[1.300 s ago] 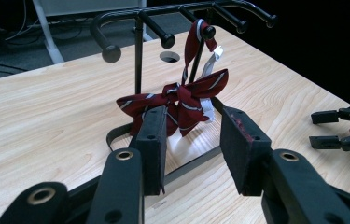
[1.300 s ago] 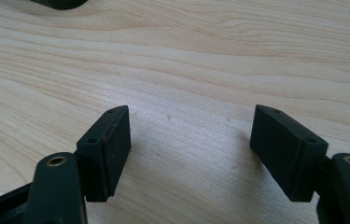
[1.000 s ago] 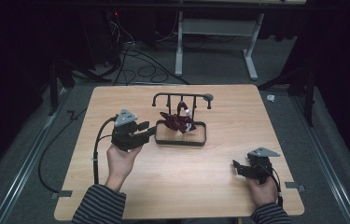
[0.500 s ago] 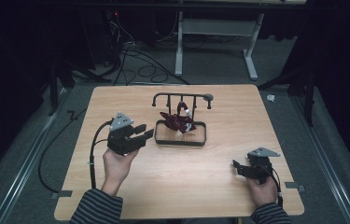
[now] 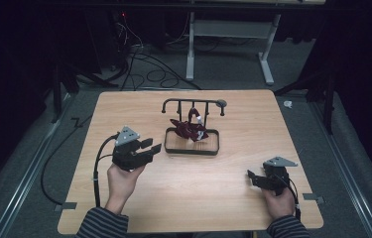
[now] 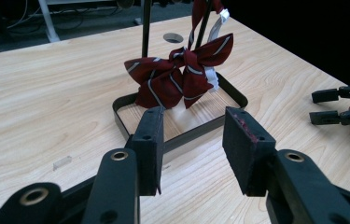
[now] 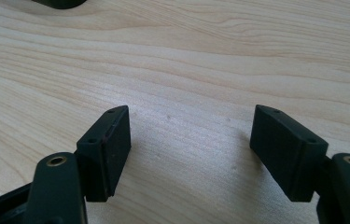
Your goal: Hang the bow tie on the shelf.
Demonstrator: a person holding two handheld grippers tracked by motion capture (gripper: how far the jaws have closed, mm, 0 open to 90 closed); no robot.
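While the left gripper (image 5: 150, 149) hovers with its jaws apart and nothing between them, having just been opening a little, the striped bow tie (image 5: 188, 130) hangs from the black stand (image 5: 192, 148) just beyond its tips, to the right and slightly farther off. Judging by this, the tie already hangs on the stand and little remains. The right gripper (image 5: 251, 177) rests wide and empty at the near right edge, well apart.

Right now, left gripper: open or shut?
Open. The left gripper has just been opening; nothing sits between its jaws, short of the bow tie.
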